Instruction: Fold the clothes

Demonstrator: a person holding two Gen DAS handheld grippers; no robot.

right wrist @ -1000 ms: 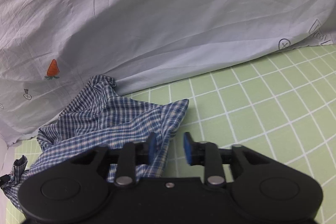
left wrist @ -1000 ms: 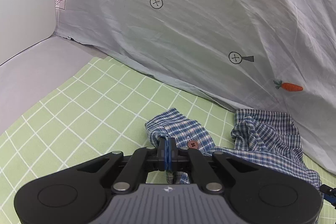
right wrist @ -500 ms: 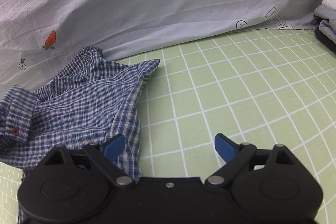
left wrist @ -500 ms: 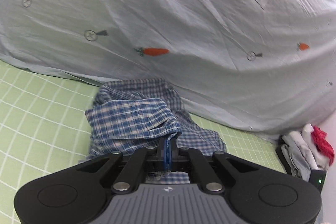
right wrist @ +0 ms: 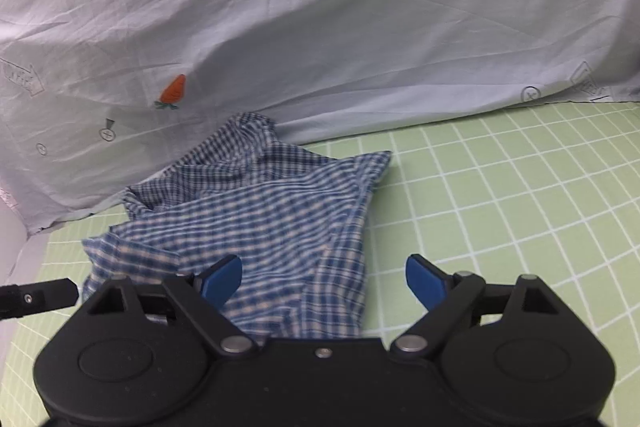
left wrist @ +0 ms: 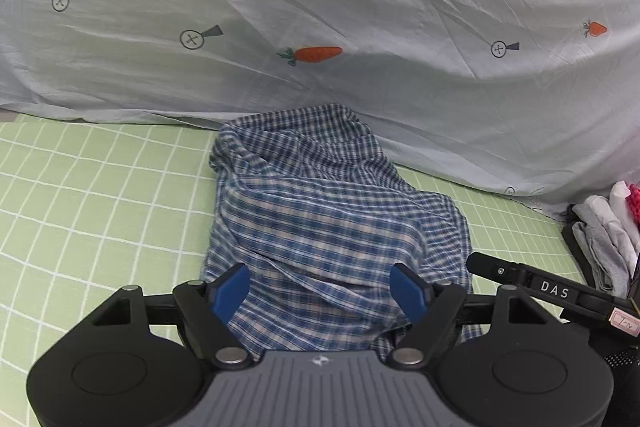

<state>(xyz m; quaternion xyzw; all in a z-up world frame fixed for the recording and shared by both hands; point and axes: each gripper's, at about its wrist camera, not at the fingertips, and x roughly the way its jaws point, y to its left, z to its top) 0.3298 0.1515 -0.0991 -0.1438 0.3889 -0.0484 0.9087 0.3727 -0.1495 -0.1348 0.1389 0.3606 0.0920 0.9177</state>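
Fabric fills the left wrist view: a blue plaid shirt (left wrist: pixel 320 227) lies crumpled on the green checked sheet (left wrist: pixel 88 195), its far end touching the pale carrot-print cloth (left wrist: pixel 320 7) draped behind. The left gripper (left wrist: pixel 322 289) hangs just over the near edge of the shirt with its blue fingers (left wrist: pixel 232 287) spread wide and nothing between them. At the right of this view sit a pile of grey and white clothes (left wrist: pixel 600 227) with something red at its far side, and the other tool's black finger marked "DAS" (left wrist: pixel 532 281); neither the pile nor the marking appears in the other camera. From the right wrist view the shirt (right wrist: pixel 256 219) looks roughly bunched, one pointed flap reaching far-right toward bare sheet (right wrist: pixel 500 187). The right gripper (right wrist: pixel 324 277) also has its fingers (right wrist: pixel 424 283) spread and empty, the left one over plaid cloth, the right one over the sheet. Only this view shows that flap clearly, and a black finger tip (right wrist: pixel 40 295) at the left edge. Judging from the heap, the folding has barely taken shape; closing on a random wrinkle could pinch several layers at once, or the bedsheet beneath, and drag the garment into a worse tangle.
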